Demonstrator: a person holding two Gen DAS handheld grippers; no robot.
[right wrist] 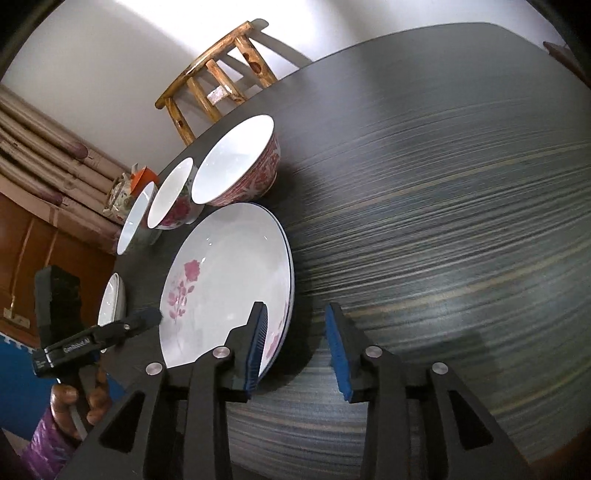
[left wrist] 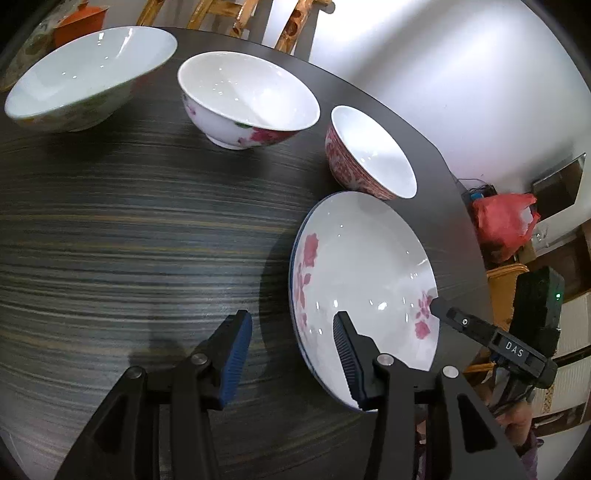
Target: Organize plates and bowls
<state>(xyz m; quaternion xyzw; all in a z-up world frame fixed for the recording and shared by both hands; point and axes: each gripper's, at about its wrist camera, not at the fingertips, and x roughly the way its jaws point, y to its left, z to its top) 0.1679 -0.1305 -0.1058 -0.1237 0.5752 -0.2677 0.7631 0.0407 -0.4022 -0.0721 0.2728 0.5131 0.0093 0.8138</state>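
Observation:
A white plate with pink flowers (left wrist: 362,273) lies on the dark table (left wrist: 129,229); it also shows in the right wrist view (right wrist: 229,273). Behind it stand a red-patterned bowl (left wrist: 369,155), a white bowl with pink roses (left wrist: 243,99) and a wide pale bowl (left wrist: 85,74). My left gripper (left wrist: 291,343) is open, its right finger over the plate's near rim, its left finger over bare table. My right gripper (right wrist: 295,332) is open, its left finger over the plate's edge, nothing between the pads. The other gripper's tip reaches the plate in each view.
A wooden stool (right wrist: 218,85) stands beyond the table's far edge. A small white dish (right wrist: 112,306) sits at the table's left edge. An orange-lidded container (left wrist: 79,22) is behind the wide bowl. A red bag (left wrist: 506,221) lies on the floor.

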